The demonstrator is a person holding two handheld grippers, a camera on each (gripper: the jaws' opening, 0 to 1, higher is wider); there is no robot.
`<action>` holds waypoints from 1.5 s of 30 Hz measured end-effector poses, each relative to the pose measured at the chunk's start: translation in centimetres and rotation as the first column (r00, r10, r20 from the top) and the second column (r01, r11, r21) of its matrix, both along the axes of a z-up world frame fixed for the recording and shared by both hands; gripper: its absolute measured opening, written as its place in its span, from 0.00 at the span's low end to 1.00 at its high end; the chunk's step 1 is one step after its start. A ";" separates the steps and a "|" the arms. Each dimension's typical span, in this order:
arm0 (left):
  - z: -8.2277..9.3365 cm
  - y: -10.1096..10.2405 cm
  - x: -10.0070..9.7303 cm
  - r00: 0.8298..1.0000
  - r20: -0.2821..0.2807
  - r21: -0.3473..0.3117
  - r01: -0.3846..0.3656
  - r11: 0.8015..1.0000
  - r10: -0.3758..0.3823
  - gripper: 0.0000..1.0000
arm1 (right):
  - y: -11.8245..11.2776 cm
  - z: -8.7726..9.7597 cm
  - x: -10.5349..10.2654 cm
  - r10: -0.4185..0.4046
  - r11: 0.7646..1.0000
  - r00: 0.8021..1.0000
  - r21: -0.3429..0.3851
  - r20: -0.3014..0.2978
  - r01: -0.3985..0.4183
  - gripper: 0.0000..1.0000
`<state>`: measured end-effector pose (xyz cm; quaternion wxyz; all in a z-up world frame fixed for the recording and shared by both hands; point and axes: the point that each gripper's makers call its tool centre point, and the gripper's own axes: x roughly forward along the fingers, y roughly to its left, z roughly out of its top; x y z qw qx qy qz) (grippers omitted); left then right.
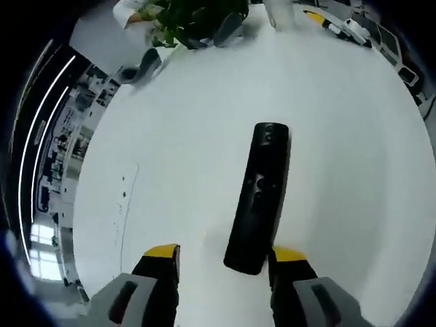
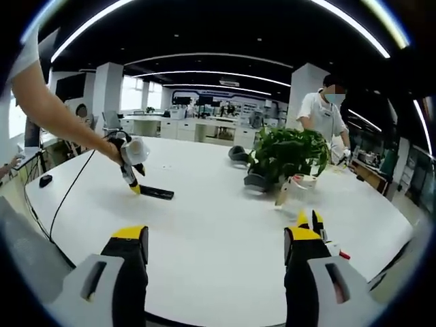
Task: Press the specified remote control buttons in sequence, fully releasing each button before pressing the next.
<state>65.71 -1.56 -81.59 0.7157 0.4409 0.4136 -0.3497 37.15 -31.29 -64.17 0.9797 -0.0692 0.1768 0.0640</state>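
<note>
Left tool point(image 1: 225, 262) open, tilted down over remote point(image 1: 259, 197) on table point(image 1: 354, 136).

You're working at a broad white table point(image 2: 225, 225) in an open-plan office — dark ceiling, long curved light strips point(image 2: 204, 56) overhead. White columns point(image 2: 107, 92) stand toward the far left, with bright windows point(image 2: 131, 93) behind them. Rows of white desks point(image 2: 197, 128) run across the back. A leafy potted plant point(image 2: 289, 155) sits near the table's far edge — a person in a white shirt point(image 2: 325, 116) stands behind it.
</note>
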 end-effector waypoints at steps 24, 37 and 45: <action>6.6 2.1 -5.4 0.958 0.031 -0.353 -0.257 0.900 0.286 1.00 | -0.8 0.2 0.0 -0.054 0.994 0.999 0.090 0.000 0.054 1.00; 11.3 1.1 -11.7 0.904 0.013 -0.648 -0.318 0.692 0.428 1.00 | -0.8 0.2 0.0 -0.058 0.994 0.998 0.093 0.004 0.057 1.00; 13.2 0.7 -16.0 0.865 -0.034 -0.762 -0.346 0.547 0.501 1.00 | -1.0 0.3 -0.1 -0.067 0.993 0.998 0.098 0.007 0.066 1.00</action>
